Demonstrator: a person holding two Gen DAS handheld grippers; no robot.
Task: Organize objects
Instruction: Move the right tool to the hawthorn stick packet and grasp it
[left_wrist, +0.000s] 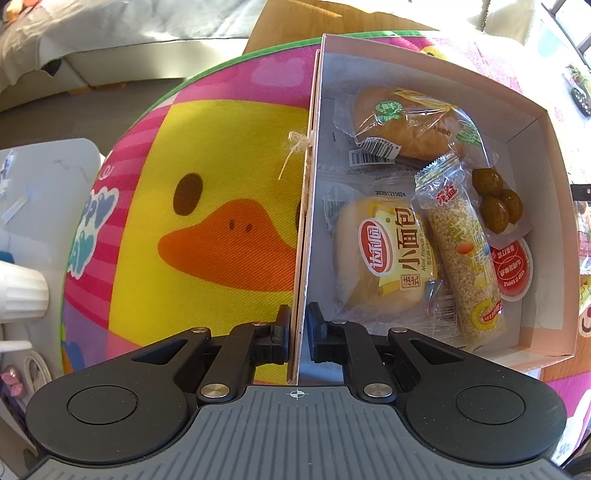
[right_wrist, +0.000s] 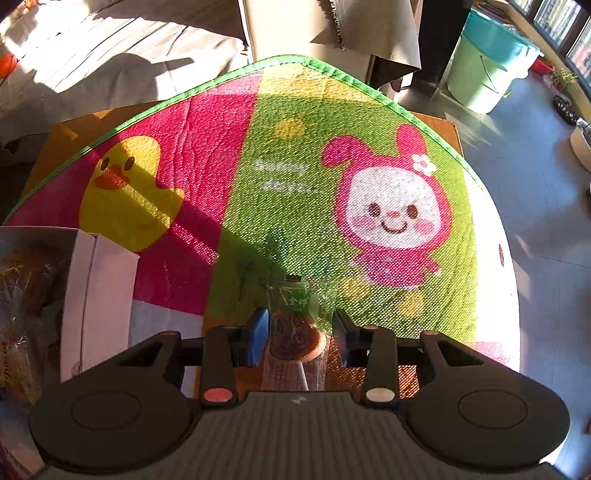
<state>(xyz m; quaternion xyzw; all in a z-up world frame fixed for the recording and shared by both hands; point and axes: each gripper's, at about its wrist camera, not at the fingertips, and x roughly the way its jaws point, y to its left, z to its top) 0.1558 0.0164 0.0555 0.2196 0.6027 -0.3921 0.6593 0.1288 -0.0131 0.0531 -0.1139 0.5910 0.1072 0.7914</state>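
Left hand-held gripper clamped, pointing down — right hand-held gripper partly open.

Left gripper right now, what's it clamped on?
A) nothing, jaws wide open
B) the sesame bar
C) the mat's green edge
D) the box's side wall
D: in the left wrist view the left gripper has its jaws closed on the thin side wall of the box, with the snacks lying loose inside.
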